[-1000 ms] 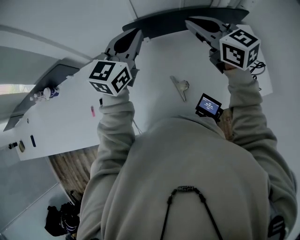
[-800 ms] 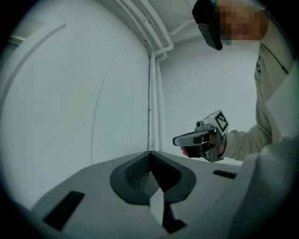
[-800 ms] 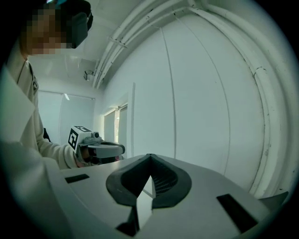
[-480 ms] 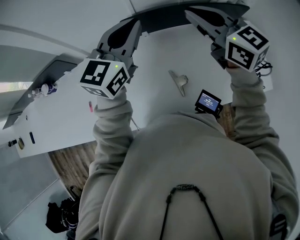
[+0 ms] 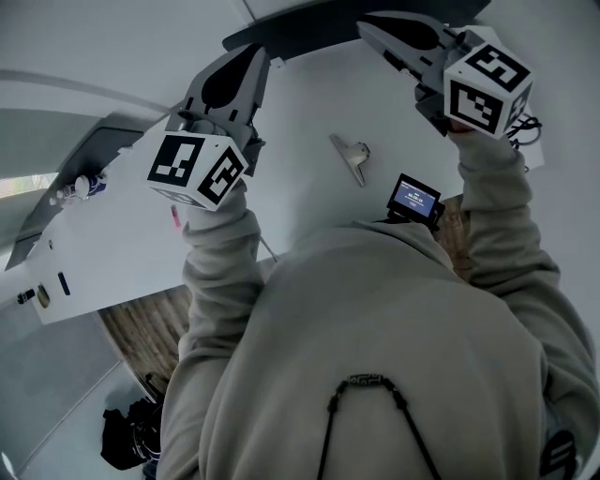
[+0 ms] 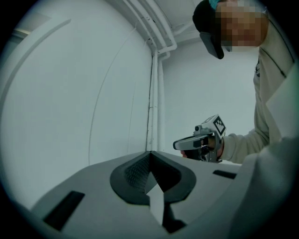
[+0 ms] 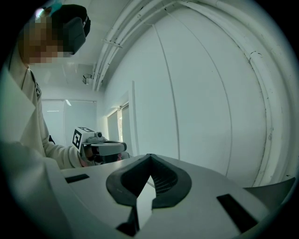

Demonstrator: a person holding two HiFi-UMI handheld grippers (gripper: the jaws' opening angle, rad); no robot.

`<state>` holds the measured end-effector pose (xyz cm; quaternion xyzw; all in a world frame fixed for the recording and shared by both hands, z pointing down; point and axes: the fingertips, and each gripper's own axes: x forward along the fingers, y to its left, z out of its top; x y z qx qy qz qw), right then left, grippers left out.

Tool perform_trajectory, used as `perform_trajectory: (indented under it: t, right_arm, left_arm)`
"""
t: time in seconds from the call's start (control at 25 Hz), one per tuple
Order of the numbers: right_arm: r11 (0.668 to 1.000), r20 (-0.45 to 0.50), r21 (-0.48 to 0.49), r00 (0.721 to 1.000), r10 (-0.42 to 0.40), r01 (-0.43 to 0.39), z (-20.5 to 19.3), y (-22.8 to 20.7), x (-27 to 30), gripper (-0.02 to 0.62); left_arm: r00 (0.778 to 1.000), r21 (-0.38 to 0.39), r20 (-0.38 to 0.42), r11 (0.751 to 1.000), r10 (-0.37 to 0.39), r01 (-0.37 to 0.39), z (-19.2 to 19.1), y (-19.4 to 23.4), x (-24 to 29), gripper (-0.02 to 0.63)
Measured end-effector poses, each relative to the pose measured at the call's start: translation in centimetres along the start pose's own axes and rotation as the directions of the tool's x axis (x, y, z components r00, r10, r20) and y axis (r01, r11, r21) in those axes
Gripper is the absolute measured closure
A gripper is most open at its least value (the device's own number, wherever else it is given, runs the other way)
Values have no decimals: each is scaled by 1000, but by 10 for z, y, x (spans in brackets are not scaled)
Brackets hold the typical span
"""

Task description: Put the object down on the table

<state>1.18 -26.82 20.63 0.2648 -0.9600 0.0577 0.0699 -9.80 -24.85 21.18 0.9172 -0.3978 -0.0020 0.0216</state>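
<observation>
Both clenched, holding nothing: left gripper (image 5: 255, 58) and right gripper (image 5: 372, 28) have their jaws pressed tip to tip. The metal clip (image 5: 352, 156) lies on the white table (image 5: 300, 112), clear of both grippers, at about 4 o'clock from my left tips and 6 o'clock from my right tips. A small screen device (image 5: 415, 200) sits at the clip's 4 o'clock, near the table edge. Neither gripper view shows the clip. The bits at the far-left edge are too small to tell.
</observation>
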Motion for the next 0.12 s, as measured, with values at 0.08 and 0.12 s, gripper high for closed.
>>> perform_trajectory:
  t: [0.08,0.12]
  right_arm:
    - [1000,5,4,1000,-1,1,2,-3,-1,577]
    - [1000,7,5,1000,-1,1,3,-4,-1,577]
  left_arm:
    - [1000,-6,-2,1000,-6,6,0,2,4,602]
    - [1000,-8,-3,1000,-9,9,0,3,5,603]
